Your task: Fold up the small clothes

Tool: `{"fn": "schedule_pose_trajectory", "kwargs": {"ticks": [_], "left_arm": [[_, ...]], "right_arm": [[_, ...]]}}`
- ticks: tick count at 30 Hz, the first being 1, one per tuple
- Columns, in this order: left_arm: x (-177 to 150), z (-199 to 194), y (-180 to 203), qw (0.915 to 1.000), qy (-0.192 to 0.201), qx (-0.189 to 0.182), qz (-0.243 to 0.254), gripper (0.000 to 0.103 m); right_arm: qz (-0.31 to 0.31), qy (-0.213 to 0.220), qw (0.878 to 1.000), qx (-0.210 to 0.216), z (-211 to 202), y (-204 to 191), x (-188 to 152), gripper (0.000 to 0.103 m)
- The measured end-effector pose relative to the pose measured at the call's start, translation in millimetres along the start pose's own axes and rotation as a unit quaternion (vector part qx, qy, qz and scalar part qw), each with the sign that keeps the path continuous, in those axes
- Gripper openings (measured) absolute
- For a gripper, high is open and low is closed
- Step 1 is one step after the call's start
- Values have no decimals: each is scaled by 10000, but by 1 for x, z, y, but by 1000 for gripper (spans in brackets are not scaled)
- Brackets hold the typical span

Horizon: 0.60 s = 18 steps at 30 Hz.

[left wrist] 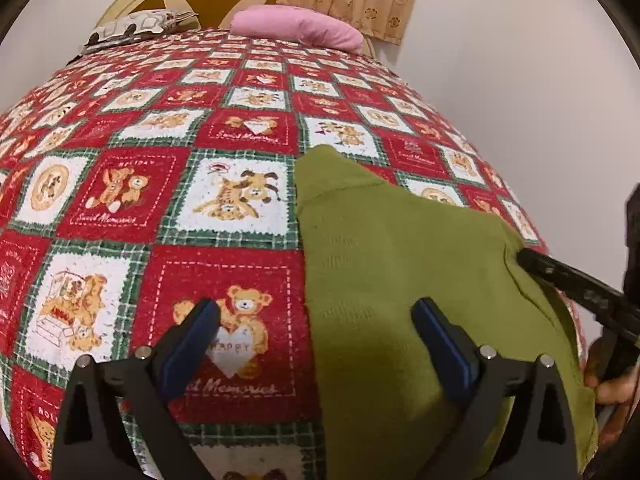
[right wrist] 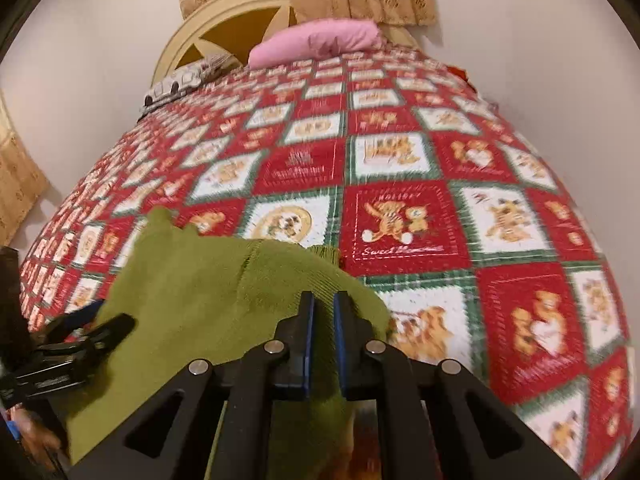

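While the green garment (left wrist: 400, 280) is lying on the bed's bear-patterned quilt (left wrist: 168, 200), the labels below are reading the scene as it stands.

Garment's place: it is resting near the bed's near edge, one narrow end reaching up toward the pink pillow (left wrist: 296, 28), the wide part draping down toward the person.

Long axis: it is running roughly from the near edge toward the headboard (right wrist: 224, 20), so a fold would likely be travelling across or along that line.

Left claw (left wrist: 316, 316): it is hovering spread wide, one finger over the bare quilt, the other over the cloth; the garment's left border is passing between them, unpinched.

Right claw (right wrist: 322, 308): its jaws are standing nearly pressed together at the garment's right side; a thin edge of green cloth seems to be sitting in the narrow gap, though I cannot tell whether the pads are truly gripping it.

Nearer claw: both are sitting at the cloth, left at the left border, right at the right border.

Deciding relation: the left border is lying directly under the open left claw, so a straight drop and pinch looks like the likely need.
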<state>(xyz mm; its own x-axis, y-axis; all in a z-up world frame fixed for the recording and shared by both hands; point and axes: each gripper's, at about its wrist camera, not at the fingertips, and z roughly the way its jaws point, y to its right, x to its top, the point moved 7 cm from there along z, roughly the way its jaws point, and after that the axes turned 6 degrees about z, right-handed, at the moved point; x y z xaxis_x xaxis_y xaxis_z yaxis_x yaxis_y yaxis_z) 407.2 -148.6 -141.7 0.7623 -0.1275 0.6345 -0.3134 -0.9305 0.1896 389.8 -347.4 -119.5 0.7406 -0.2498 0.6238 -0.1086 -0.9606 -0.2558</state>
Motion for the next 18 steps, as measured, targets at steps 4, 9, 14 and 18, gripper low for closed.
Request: {"fn": "schedule_pose_trajectory", "kwargs": {"ticks": [4, 9, 14, 18], "left_arm": [[-6, -12, -9, 9978, 76, -580, -306, 100], [-11, -21, -10, 9898, -20, -1257, -662, 100], [-12, -16, 6, 9895, -157, -1367, -453, 100], [-19, -16, 23, 9893, -200, -1446, 64, 100]], "right_arm": [[467, 369, 9979, 267, -60, 14, -15, 59], [1051, 219, 9917, 706, -80, 35, -43, 72], [1025, -79, 9912, 834, -42, 21, -54, 72], [776, -311, 9916, 991, -18, 3, -65, 73]]}}
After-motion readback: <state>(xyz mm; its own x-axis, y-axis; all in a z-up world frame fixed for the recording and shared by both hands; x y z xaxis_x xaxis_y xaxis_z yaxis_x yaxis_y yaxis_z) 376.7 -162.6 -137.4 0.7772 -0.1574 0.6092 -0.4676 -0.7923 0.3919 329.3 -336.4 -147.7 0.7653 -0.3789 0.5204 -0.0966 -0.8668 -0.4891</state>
